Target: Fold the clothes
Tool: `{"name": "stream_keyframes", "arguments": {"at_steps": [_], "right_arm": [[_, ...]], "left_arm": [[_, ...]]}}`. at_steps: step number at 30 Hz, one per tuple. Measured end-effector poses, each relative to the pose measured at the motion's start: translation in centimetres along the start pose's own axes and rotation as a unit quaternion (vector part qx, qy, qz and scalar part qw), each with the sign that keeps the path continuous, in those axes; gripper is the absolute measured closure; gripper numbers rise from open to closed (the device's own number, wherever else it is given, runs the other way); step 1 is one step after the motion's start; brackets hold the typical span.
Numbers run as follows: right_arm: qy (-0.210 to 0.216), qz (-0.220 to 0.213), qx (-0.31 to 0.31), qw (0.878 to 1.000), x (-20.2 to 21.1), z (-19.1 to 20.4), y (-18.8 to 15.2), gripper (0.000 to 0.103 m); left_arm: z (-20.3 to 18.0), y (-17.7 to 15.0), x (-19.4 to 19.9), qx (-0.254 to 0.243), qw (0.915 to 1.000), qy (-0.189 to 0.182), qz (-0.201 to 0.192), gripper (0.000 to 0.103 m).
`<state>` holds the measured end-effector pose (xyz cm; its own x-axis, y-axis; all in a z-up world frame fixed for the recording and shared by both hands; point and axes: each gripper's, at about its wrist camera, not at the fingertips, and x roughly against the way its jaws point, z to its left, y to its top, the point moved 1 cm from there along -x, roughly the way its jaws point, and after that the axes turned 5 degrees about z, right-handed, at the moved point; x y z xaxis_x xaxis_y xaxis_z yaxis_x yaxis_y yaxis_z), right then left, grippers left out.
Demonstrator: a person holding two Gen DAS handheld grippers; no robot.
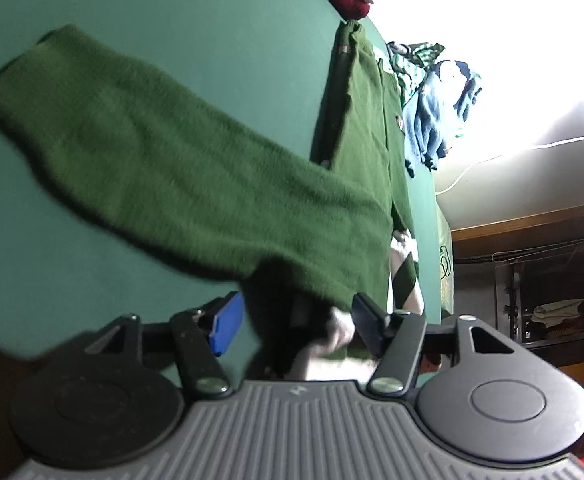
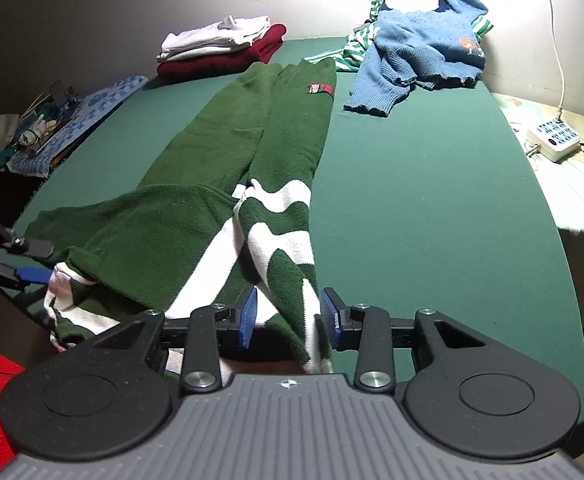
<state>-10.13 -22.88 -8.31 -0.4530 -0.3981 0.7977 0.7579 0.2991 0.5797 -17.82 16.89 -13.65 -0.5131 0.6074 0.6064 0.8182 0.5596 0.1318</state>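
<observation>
Green sweater (image 2: 219, 152): knitted, with white stripes at the near end, laid lengthwise on the green-covered bed (image 2: 432, 184) — collar end far, hem toward me.
Sleeve (image 1: 163, 160): in the left wrist view it lies spread out to the side, blurred, not yet folded in over the body.
Left hand-held gripper (image 1: 292, 320): jaws stand apart; the dark knit and a white bit of the hem sit between them, but the blur keeps me from saying whether the pads press on it.
Right hand-held gripper (image 2: 289, 316): jaws partly open around a raised fold of the striped hem (image 2: 292, 272); the blue pads (image 2: 249, 316) stand just clear of the cloth on both sides, so nothing is gripped.
Folded pile (image 2: 219, 48): white on dark red, at the far left corner of the bed.
Blue sweater (image 2: 424, 40): crumpled at the far right, waiting its turn.
Step in hand: I judge this the start of the green sweater's fold — both ends of the hem are being let go or taken up.
Next move: close on the hem edges evenly, then carry them toward the collar without dragging the body askew.
</observation>
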Motion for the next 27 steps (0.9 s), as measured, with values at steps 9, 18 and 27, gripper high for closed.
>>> {"name": "stream_keyframes", "arguments": {"at_steps": [9, 18, 27], "right_arm": [[-0.025, -0.002, -0.009, 1.0, -0.4, 0.9, -0.9, 0.066], [-0.022, -0.007, -0.006, 1.0, 0.0, 1.0, -1.6, 0.066], [0.0, 0.013, 0.045, 0.999, 0.6, 2.1, -2.7, 0.072]], "left_arm": [[-0.4, 1.6, -0.6, -0.009, 0.9988, 0.029, -0.039, 0.097], [-3.7, 2.0, 2.9, -0.12, 0.9865, 0.07, -0.087, 0.103], [-4.6, 1.6, 5.3, -0.156, 0.9758, 0.113, -0.104, 0.103]]}}
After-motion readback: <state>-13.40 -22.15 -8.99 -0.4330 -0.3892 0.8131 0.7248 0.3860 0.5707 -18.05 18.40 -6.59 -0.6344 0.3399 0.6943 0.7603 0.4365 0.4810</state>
